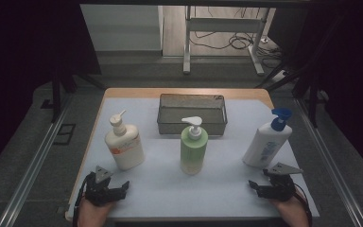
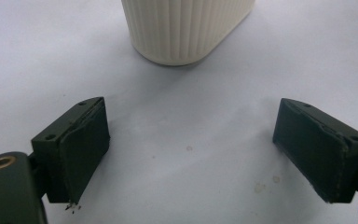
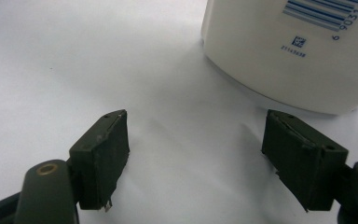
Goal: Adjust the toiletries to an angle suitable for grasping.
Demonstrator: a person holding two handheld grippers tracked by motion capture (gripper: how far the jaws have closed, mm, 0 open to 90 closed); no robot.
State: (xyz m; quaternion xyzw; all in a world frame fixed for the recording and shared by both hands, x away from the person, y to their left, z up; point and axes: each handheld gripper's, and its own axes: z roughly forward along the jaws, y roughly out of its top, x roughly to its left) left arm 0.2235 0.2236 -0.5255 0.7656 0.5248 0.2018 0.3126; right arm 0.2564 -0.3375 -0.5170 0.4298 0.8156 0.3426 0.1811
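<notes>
Three pump bottles stand on the pale table mat (image 1: 227, 156): a cream one with an orange label (image 1: 124, 144) at the left, a green one (image 1: 194, 149) in the middle, and a white one with a blue pump (image 1: 268, 140) at the right. My left gripper (image 1: 105, 188) rests open near the front edge, just in front of the cream bottle (image 2: 186, 28). The right gripper (image 1: 263, 187) is open too, with the white bottle's base (image 3: 298, 51) just beyond its jaws. Nothing lies between either pair of pads.
A dark wire-mesh basket (image 1: 192, 113) sits at the back middle of the mat, behind the green bottle. The wooden table edge (image 1: 184, 91) runs behind it. A white desk frame and cables (image 1: 227, 33) stand on the floor beyond.
</notes>
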